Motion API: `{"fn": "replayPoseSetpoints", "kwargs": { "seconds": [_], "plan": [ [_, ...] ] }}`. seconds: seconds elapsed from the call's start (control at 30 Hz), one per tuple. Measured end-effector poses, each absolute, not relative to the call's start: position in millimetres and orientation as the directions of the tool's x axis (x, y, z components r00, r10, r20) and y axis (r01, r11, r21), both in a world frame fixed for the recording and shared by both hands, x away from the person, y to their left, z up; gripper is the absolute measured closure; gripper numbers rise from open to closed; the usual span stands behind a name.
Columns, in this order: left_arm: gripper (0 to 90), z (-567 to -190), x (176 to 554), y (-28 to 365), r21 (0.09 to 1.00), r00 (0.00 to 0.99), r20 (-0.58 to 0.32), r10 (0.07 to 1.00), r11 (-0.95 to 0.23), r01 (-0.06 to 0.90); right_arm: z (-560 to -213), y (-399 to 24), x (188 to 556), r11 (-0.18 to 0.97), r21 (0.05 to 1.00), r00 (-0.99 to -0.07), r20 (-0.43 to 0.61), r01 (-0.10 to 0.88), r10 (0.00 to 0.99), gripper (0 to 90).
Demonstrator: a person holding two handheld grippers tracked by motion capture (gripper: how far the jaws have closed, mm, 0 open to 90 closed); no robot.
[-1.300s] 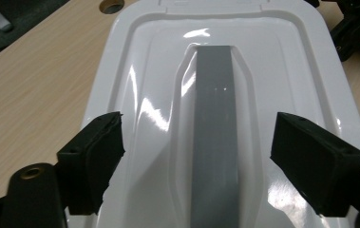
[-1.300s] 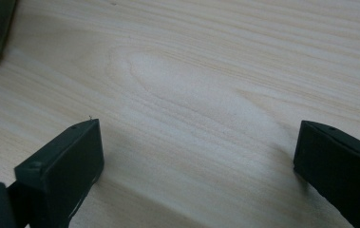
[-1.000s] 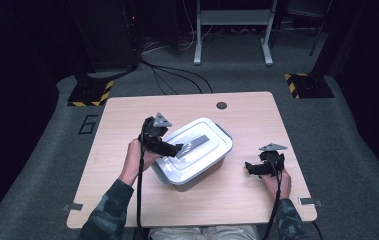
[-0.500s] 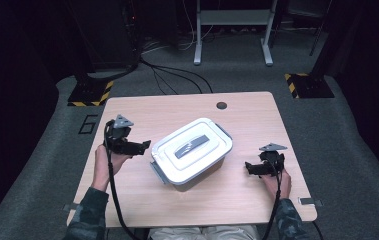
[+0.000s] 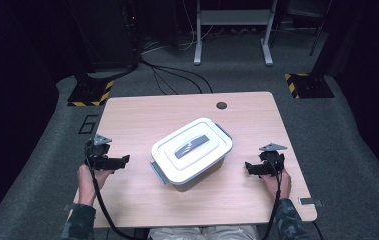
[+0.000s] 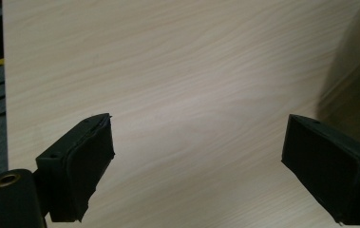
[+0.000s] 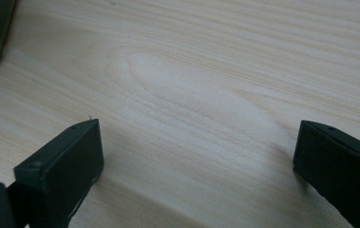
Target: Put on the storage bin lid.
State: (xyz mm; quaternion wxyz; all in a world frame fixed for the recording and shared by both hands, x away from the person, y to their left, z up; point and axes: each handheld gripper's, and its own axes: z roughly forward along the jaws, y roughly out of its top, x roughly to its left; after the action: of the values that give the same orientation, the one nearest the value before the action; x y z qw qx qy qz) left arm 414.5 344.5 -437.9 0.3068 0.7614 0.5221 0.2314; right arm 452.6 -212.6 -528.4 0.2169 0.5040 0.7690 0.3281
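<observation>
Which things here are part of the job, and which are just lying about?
In the job: lidded box, left tongs open, right tongs open; both apart from it.
Lying about: table's hole, floor cables, metal stand.

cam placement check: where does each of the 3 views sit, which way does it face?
High view: above the person's side, looking forward and down on the table; forearms, left gripper, right gripper flank the lidded box.
Left gripper view: on the left gripper, looking along open jaws at bare tabletop.
Right gripper view: on the right gripper, open jaws, bare tabletop.
Shared: all three show the wood tabletop.
</observation>
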Motion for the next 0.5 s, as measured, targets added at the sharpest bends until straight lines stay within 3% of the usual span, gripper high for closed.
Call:
{"fn": "replayPoseSetpoints", "kwargs": {
  "seconds": [0.5],
  "plan": [
    [9.8,-514.7,398.4,368.7,0.653,0.241,0.008,0.971,-0.187,0.734,-528.4,-212.5,452.6,0.276,0.723,-0.397,-0.003,0.633,0.918,1.9]
  ]
}}
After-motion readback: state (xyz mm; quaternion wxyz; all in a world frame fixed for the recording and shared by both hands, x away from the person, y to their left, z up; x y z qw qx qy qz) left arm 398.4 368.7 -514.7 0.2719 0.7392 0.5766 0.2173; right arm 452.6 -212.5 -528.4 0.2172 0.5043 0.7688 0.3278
